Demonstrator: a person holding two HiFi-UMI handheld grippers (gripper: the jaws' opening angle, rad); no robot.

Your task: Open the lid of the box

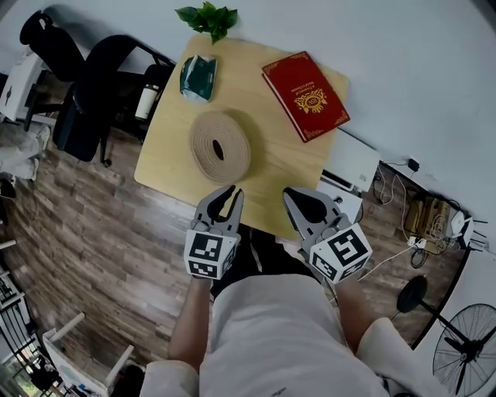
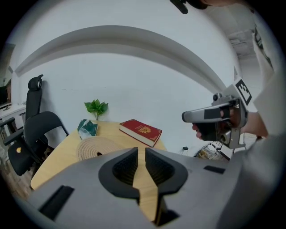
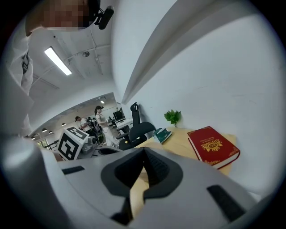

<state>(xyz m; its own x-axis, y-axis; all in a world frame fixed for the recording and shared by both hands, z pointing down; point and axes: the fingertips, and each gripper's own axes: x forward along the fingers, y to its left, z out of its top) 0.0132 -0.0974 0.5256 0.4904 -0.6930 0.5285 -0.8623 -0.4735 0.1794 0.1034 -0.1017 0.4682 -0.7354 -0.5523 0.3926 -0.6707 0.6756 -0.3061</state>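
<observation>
A red book-shaped box (image 1: pixel 305 94) (image 2: pixel 141 131) (image 3: pixel 212 146) with gold print lies shut at the far right of the wooden table (image 1: pixel 167 155). My left gripper (image 1: pixel 230 191) (image 2: pixel 141 152) hangs over the table's near edge. It is well short of the box, and its jaws stand a narrow gap apart with nothing between them. My right gripper (image 1: pixel 288 192) (image 3: pixel 144 151) is beside it at the near edge, its jaws together and empty. Neither gripper touches the box.
A round woven coil (image 1: pixel 220 146) (image 2: pixel 96 146) lies mid-table, just ahead of the left gripper. A green packet (image 1: pixel 198 77) and a small plant (image 1: pixel 208 18) sit at the far left. Black chairs (image 1: pixel 93 85) stand left of the table, and a white unit (image 1: pixel 349 163) and cables lie to the right.
</observation>
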